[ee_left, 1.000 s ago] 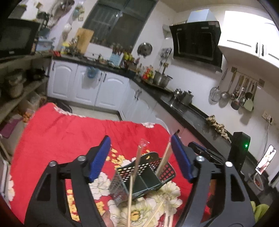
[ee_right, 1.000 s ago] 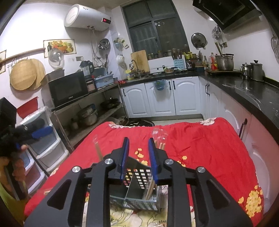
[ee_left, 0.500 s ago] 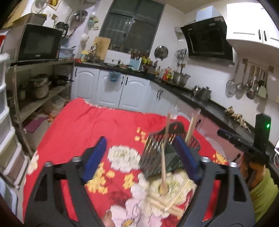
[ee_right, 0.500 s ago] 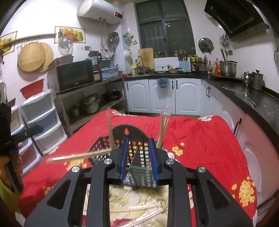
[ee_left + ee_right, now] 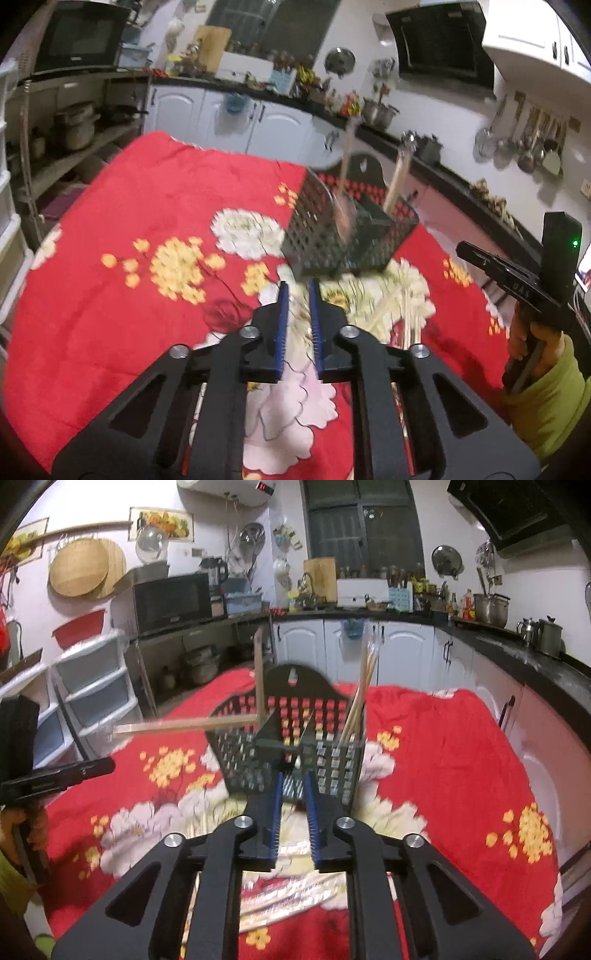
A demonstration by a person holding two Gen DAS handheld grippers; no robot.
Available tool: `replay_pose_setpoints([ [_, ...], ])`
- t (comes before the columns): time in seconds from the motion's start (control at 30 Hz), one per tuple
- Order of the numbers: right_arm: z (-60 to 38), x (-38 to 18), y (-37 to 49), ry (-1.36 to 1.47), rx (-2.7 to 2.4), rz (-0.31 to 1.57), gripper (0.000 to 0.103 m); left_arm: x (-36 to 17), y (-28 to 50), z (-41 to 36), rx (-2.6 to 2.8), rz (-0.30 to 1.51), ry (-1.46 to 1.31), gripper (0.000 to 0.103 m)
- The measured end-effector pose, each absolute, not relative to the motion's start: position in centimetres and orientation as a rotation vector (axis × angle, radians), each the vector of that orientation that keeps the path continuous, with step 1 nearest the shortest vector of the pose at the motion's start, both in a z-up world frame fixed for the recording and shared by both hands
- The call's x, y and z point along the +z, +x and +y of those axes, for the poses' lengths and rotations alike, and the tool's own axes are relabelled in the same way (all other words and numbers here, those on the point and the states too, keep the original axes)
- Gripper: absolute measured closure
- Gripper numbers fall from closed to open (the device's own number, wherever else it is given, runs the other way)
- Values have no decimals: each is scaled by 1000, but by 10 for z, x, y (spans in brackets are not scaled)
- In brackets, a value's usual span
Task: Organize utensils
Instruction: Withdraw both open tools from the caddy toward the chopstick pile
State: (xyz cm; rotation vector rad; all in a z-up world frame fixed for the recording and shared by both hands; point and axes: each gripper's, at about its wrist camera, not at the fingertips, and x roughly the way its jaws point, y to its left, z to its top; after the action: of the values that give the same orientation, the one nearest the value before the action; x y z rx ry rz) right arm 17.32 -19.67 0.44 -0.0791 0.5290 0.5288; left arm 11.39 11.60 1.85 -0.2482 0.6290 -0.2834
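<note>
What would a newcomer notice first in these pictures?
The red flowered cloth covers the whole table. A dark slotted basket stands at its middle, holding upright chopsticks in its right compartment. More chopsticks lie loose on the cloth before it.

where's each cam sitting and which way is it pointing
Left wrist: rides the left claw, tilted down across the red floral cloth at the dark utensil basket; the right claw and a green sleeve show at the right edge.
Right wrist: rides the right claw, facing the same basket and the white cabinets; the left claw shows at the left edge.
Shared: basket, chopsticks, cloth.
</note>
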Motion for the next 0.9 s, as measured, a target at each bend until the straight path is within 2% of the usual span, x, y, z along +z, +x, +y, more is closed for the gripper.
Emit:
replay_pose_setpoints([
  [0.3,-193,-23,166,-59,543,614,94,28,125,91,-311,608,-208,102],
  [0.6,-196,-10,173,-45,532,574,94,65,156,85,-299,502,-187,102],
  [0.9,-211,-17,195,-15,464,610,94,95,199,84,-303,430,-226,102],
])
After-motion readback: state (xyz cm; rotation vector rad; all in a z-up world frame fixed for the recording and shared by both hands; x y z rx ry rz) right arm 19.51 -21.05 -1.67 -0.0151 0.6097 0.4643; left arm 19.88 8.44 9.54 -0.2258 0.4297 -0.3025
